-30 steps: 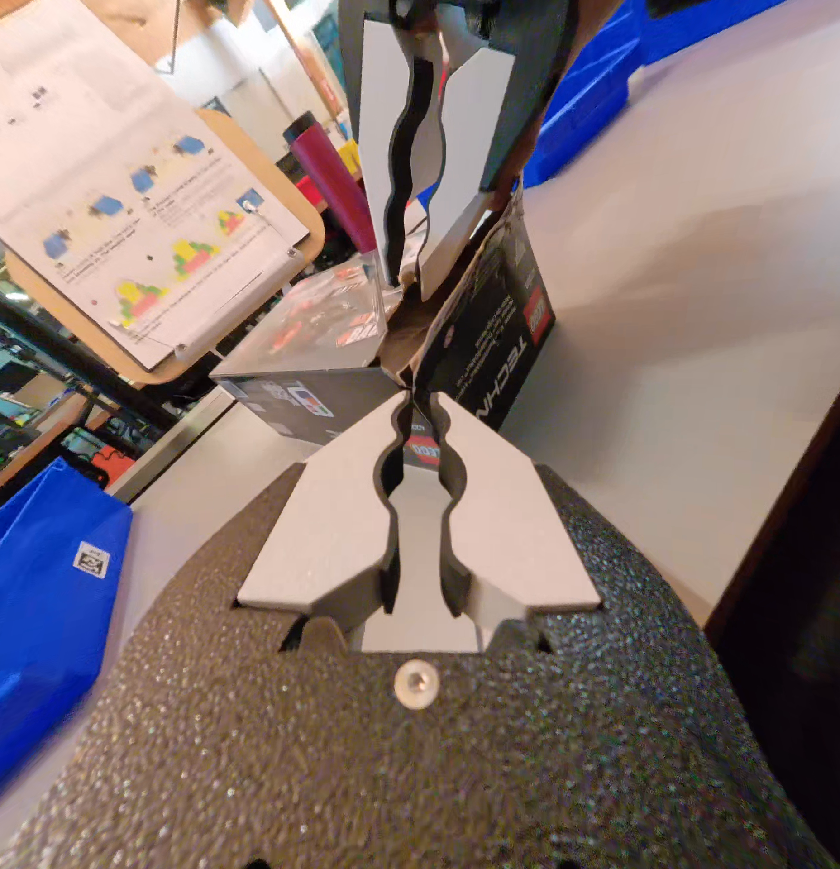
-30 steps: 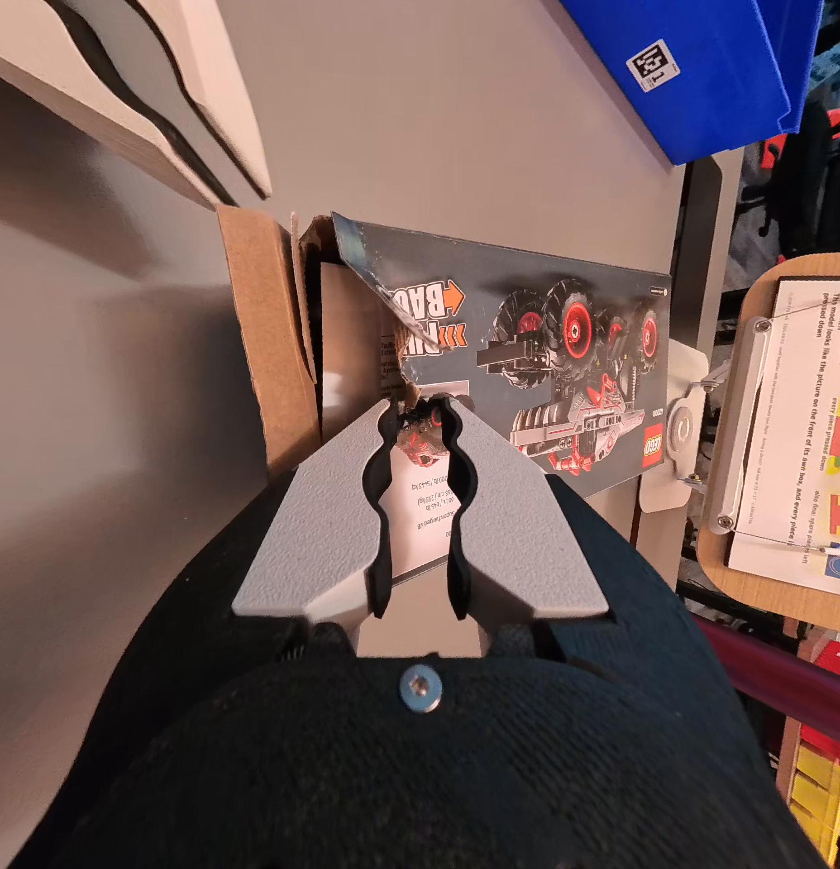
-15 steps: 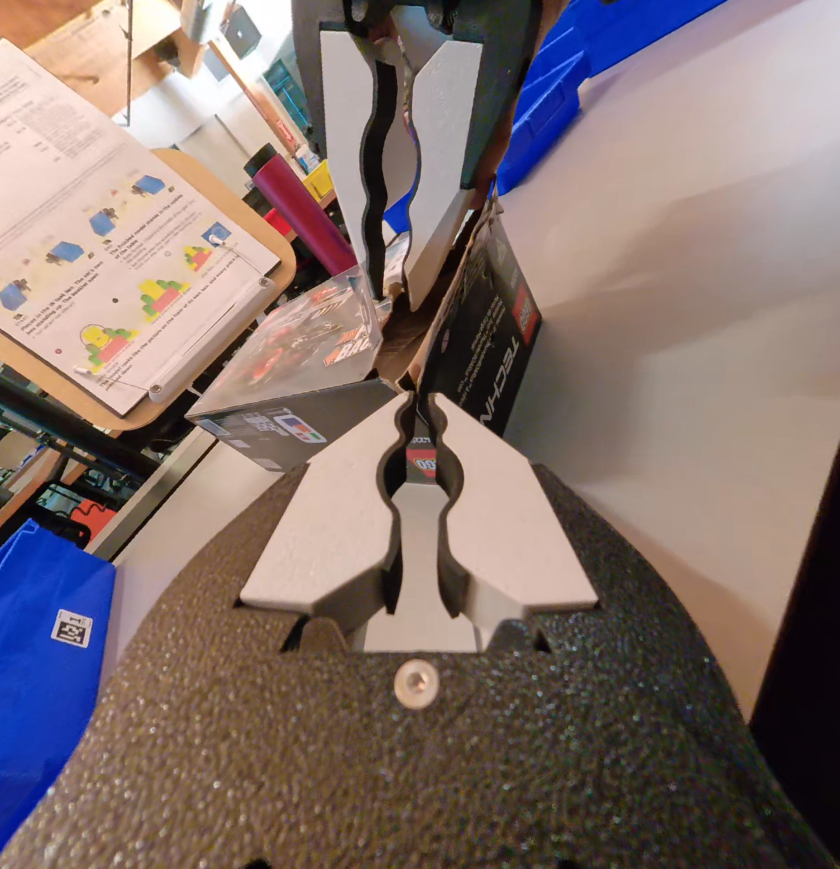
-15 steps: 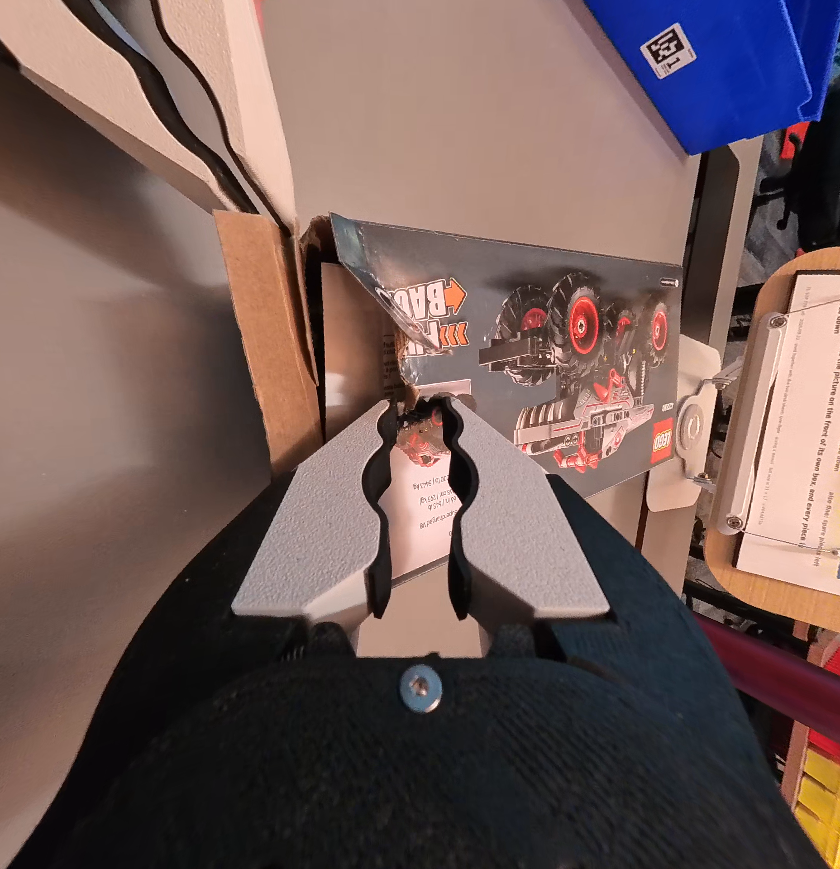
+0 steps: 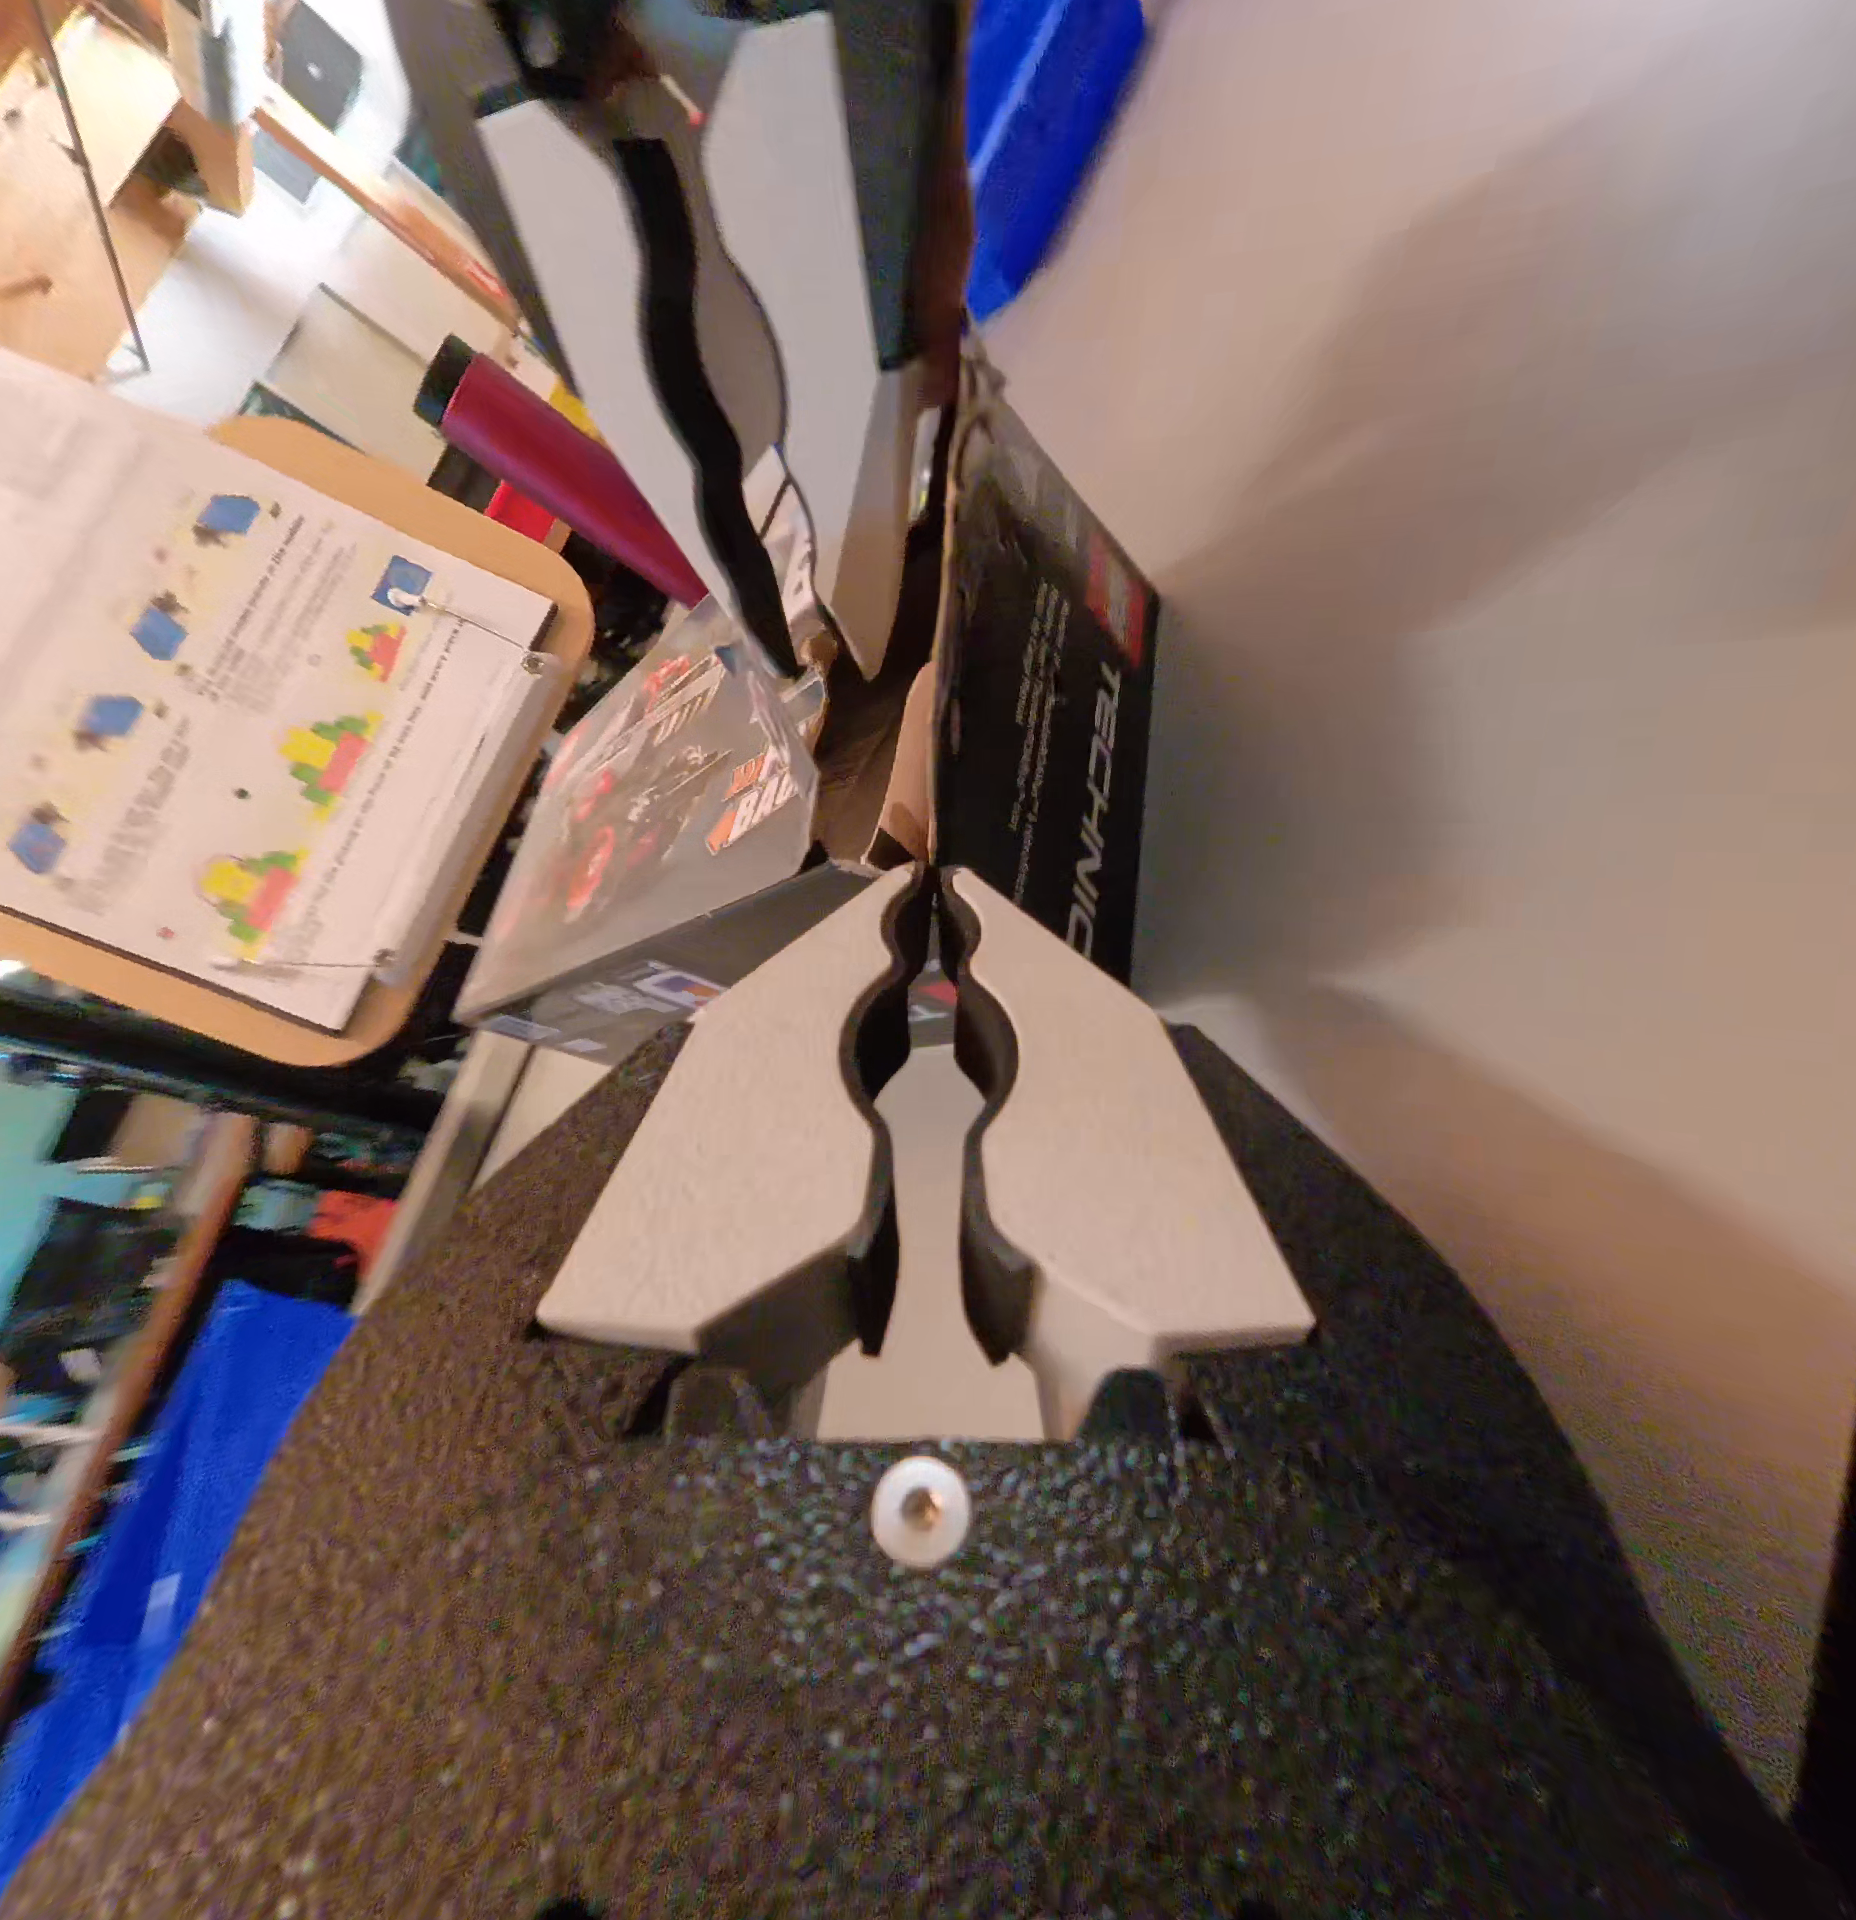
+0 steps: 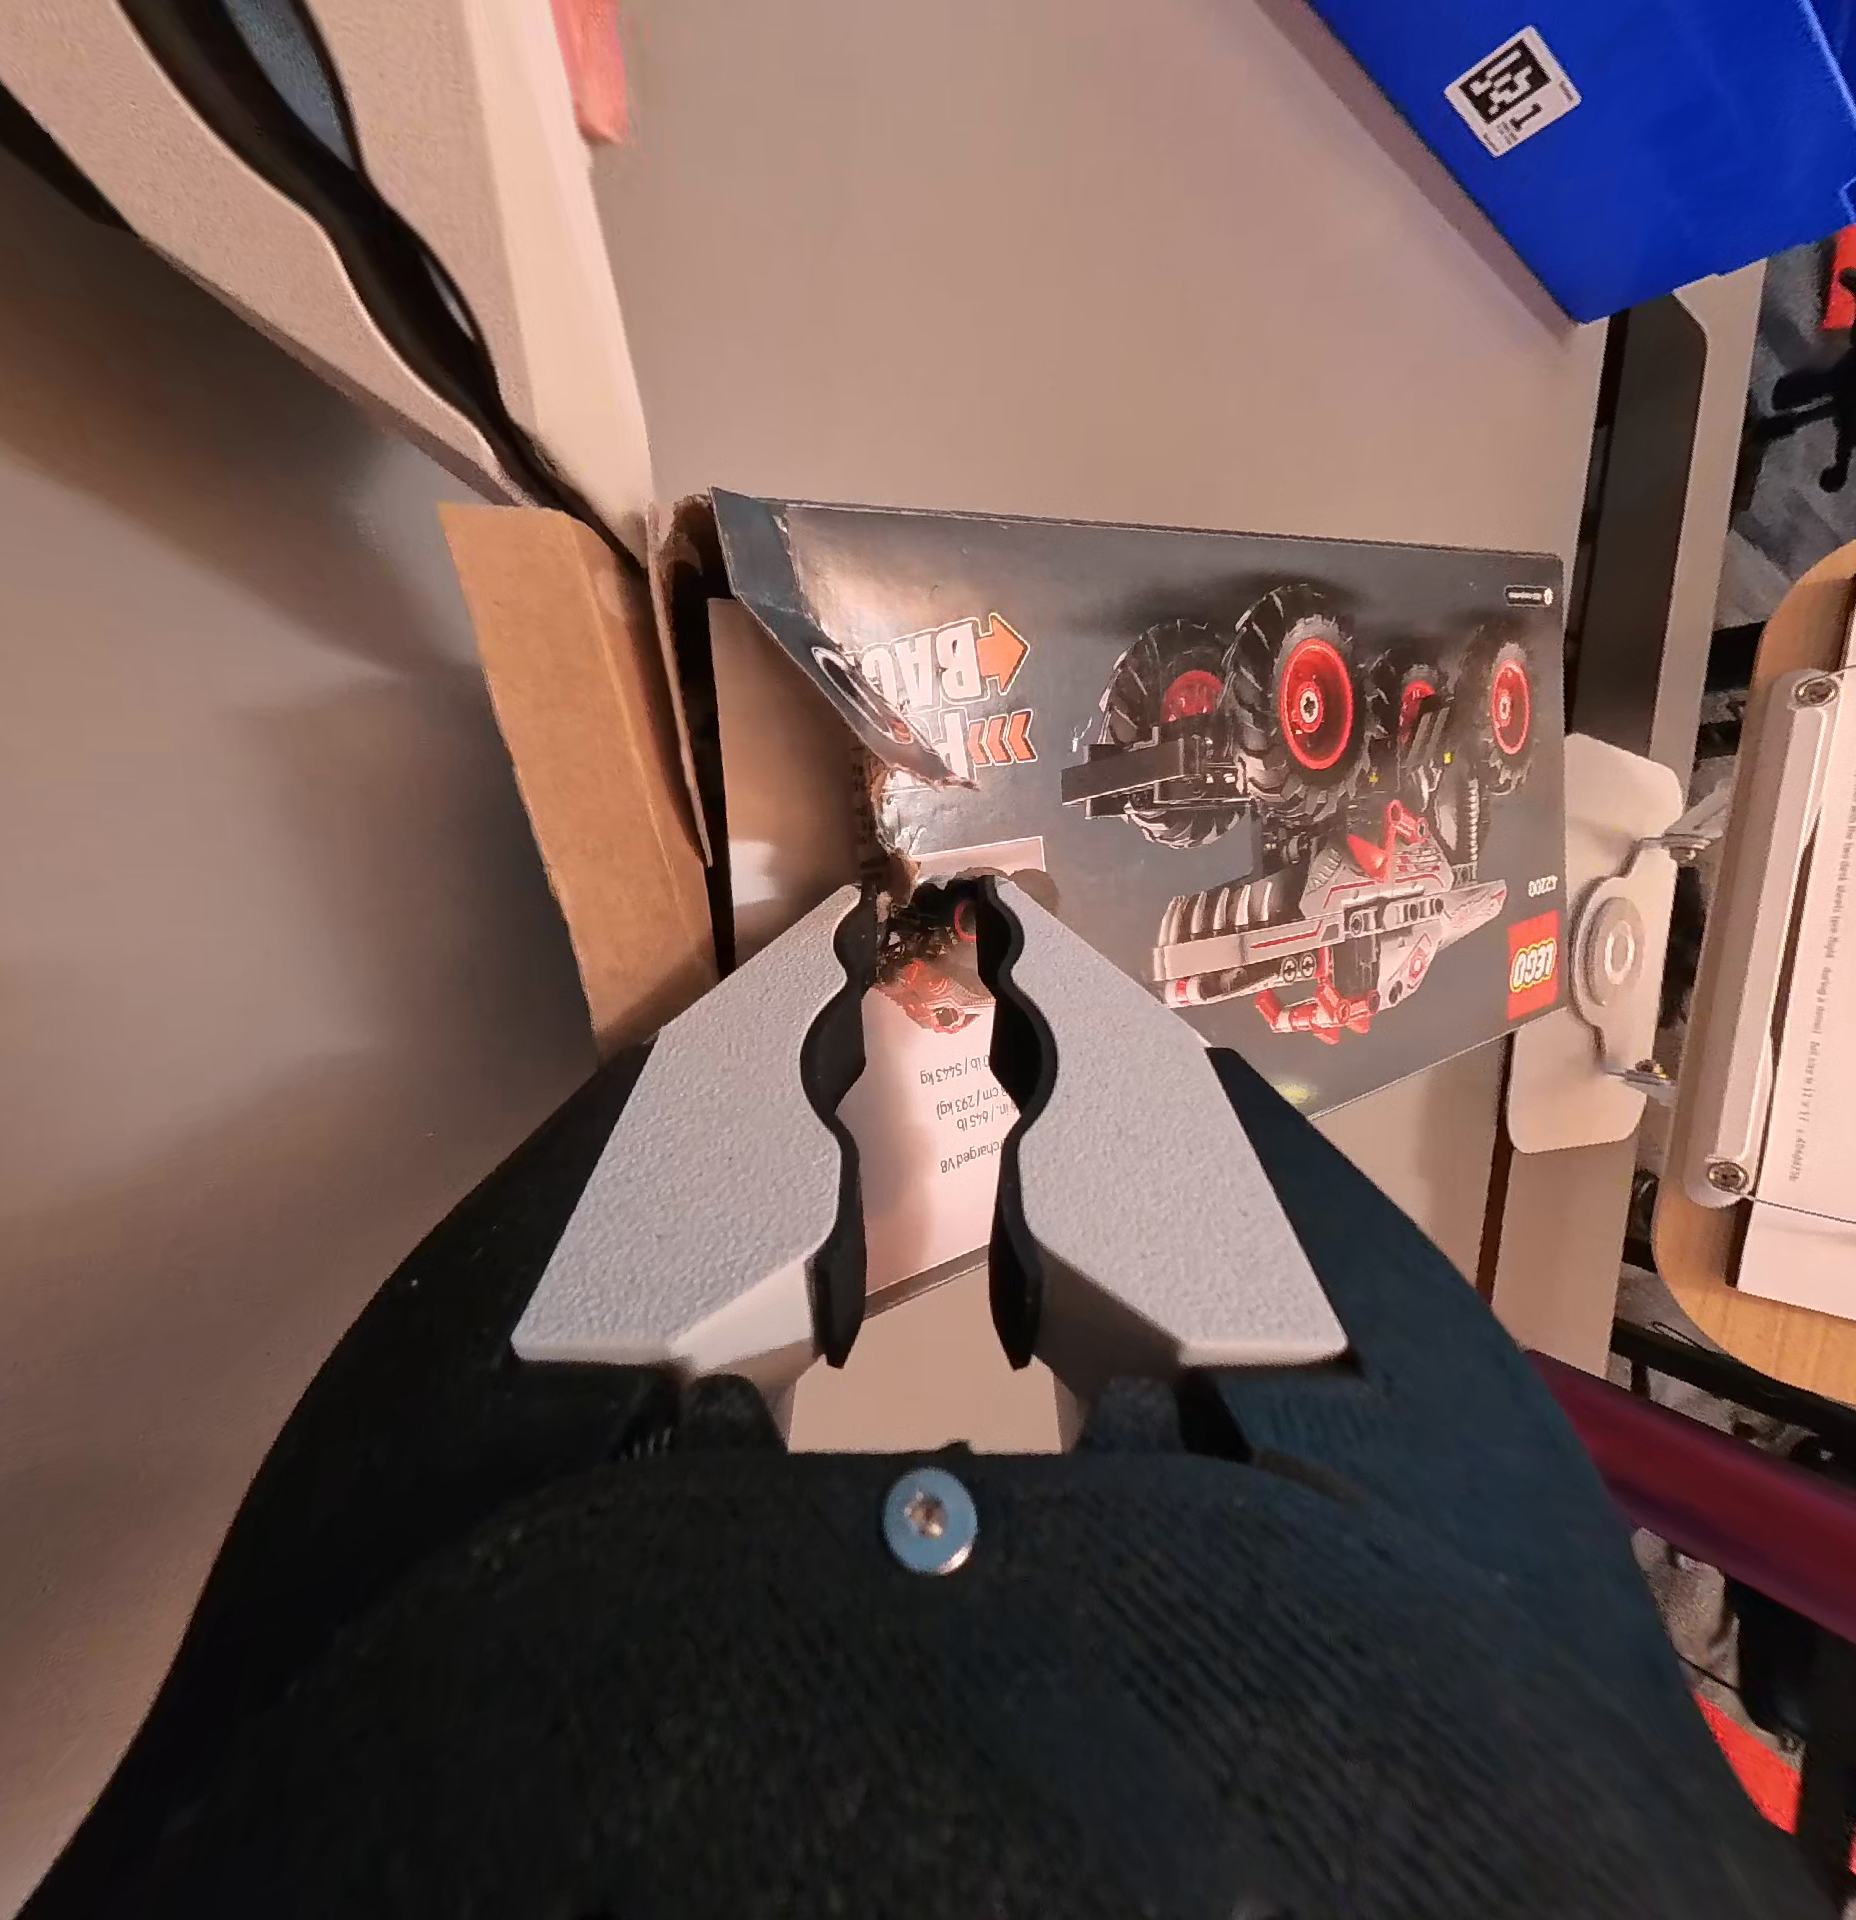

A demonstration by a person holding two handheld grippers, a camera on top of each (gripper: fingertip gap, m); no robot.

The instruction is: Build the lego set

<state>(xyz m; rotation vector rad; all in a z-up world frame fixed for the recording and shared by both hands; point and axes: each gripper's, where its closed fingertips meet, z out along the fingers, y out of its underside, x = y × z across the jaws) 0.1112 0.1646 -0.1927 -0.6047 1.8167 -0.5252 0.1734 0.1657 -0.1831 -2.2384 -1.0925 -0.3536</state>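
A black lego set box (image 6: 1267, 644) with a truck picture lies on the grey table (image 6: 1007, 312); its front panel is torn at one end. My right gripper (image 6: 926, 899) is shut on the torn edge of that panel. The brown end flap (image 6: 571, 748) stands open, and my left gripper (image 6: 581, 509) reaches it from the upper left. In the left wrist view my left gripper (image 5: 931, 883) is shut on the edge of the flap, whose black printed side (image 5: 1049, 790) faces right. My right gripper (image 5: 799, 665) comes down from above onto the box top (image 5: 675, 810).
A wooden board with a printed instruction sheet (image 5: 228, 675) stands beside the box, also in the right wrist view (image 6: 1828, 935). Blue bins (image 6: 1651, 135) (image 5: 1049, 135) sit on the table. A maroon tube (image 5: 560, 468) lies behind. The table edge (image 5: 1828, 1351) runs on the right.
My left gripper has moved in onto the open end flap and its jaws have narrowed on it. The right gripper has kept its hold on the torn panel.
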